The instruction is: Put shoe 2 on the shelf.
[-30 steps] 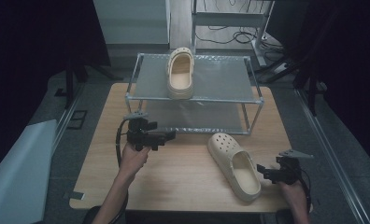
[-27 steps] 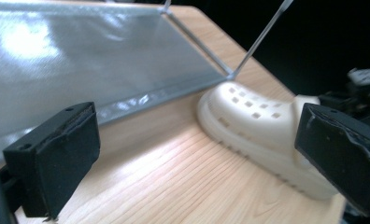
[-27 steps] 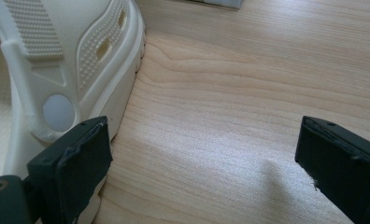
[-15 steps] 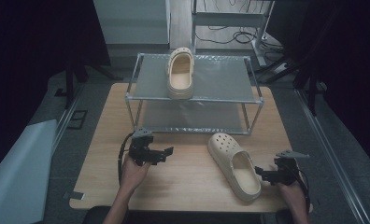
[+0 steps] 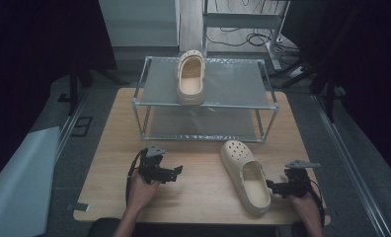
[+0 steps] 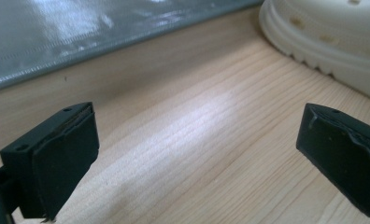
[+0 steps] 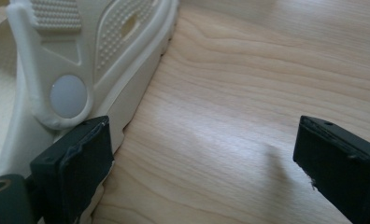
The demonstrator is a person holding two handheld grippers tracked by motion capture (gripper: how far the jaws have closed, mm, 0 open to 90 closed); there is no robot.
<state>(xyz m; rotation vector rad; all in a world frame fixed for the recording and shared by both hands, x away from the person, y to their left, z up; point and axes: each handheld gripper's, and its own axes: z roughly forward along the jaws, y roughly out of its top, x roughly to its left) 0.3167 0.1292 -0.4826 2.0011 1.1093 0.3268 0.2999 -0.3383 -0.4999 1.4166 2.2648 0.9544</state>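
high view shows one cream clog (image 5: 189, 79) on the top shelf of the metal rack (image 5: 267, 106) at the far side of the table (image 5: 109, 143), toe pointing away. its mate, the second clog (image 5: 246, 176), lies on the bare wood at near right, just in front of the rack, toe toward the rack and heel toward the person.

the right gripper (image 5: 277, 187) sits low at the near right, just beside the heel of that second clog. in the right gripper view its jaws are released and spread wide; one black jaw lies against the shoe's side by the strap rivet (image 7: 68, 96), the other stands over bare wood, so nothing is grasped yet. the left gripper (image 5: 171, 172) rests at near left, well apart from the shoe, its jaws likewise released and empty over the table.

the step in hand looks like taking hold of the second clog to set it up beside its mate. to do it well, shift the right gripper so the heel wall or the side rim sits between the jaws, not beside them, and close on the firm rim rather than the loose strap (image 7: 22, 70), which would swing. lift level, clear the rack's front rail, and land it parallel to the first clog.
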